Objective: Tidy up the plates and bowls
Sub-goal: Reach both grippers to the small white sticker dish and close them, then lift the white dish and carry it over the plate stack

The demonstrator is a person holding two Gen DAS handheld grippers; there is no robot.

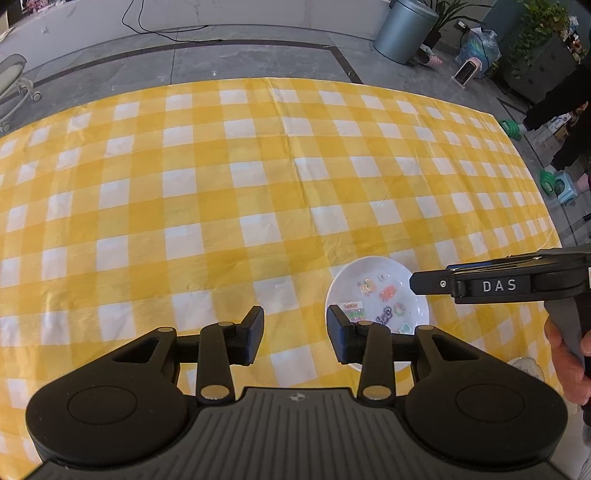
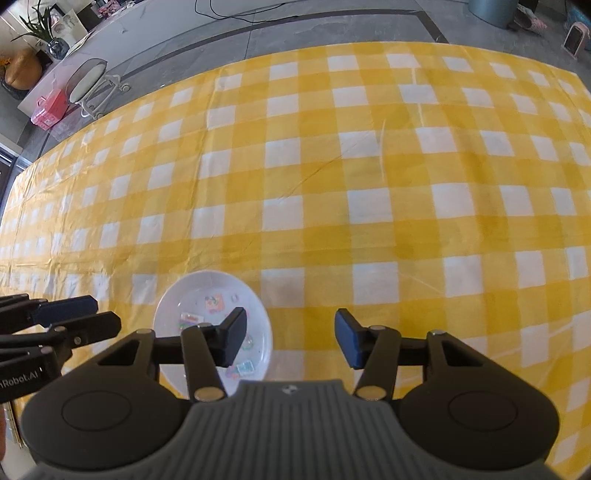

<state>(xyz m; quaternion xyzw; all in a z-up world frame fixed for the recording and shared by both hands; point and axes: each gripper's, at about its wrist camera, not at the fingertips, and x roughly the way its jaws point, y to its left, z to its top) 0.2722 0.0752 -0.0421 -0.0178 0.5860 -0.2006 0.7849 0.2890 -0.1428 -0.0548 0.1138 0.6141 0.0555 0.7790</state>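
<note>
A small white plate (image 1: 380,280) with colourful stickers inside lies on the yellow checked tablecloth (image 1: 221,184). My left gripper (image 1: 295,338) hovers open just left of it, its right finger over the plate's near-left rim, nothing between the fingers. The right gripper (image 1: 424,282), held by a hand, reaches in from the right over the plate's far-right edge. In the right wrist view the same plate (image 2: 207,291) lies low and left. My right gripper (image 2: 290,339) is open with bare cloth between the fingers, its left finger over the plate. The left gripper (image 2: 88,314) shows at the left edge.
A second, scalloped dish (image 1: 526,367) peeks out at the lower right beside the hand. Beyond the table's far edge (image 1: 295,79) lie a grey floor, a metal bin (image 1: 404,29), plants and a rolling stool (image 2: 88,81).
</note>
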